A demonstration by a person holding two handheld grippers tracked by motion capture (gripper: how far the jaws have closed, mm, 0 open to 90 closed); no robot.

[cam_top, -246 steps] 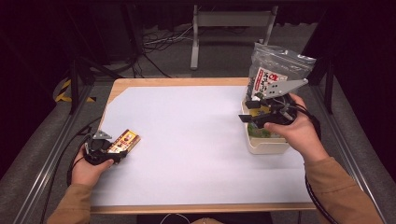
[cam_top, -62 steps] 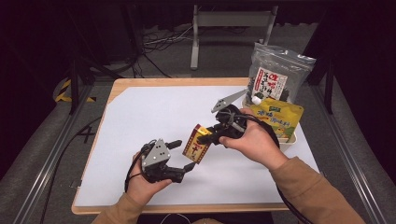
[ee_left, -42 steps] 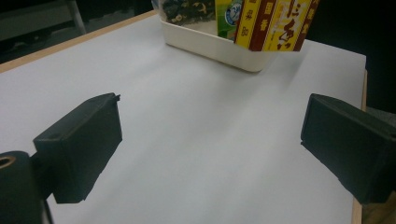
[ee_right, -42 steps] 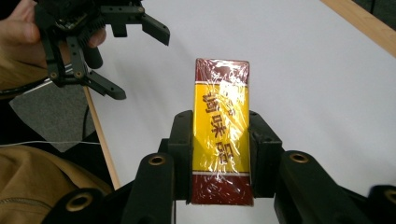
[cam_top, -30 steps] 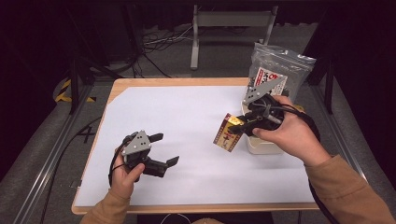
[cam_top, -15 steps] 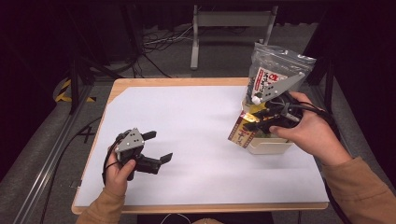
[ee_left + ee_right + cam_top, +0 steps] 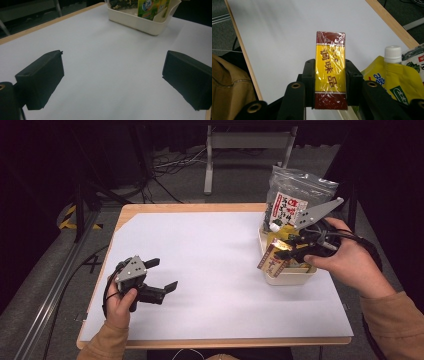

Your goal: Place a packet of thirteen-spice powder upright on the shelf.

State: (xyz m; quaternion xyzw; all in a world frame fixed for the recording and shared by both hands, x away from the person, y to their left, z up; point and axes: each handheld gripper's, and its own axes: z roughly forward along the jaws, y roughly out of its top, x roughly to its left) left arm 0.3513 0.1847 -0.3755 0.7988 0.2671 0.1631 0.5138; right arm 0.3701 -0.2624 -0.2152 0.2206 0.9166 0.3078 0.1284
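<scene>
The right gripper (image 7: 286, 253) is clamped on a red-and-yellow wrapped box (image 7: 330, 68), one pad pressing each long side, the box sticking out past its fingertips. Just beyond and below that gripper sits a cream tub (image 7: 290, 275) holding a yellow spouted pouch (image 7: 392, 78); a clear bag of snacks (image 7: 295, 195) stands behind it. The left gripper (image 7: 162, 275) hovers over the white bench (image 7: 210, 260), jaws spread wide with nothing between them, well apart from the tub.
</scene>
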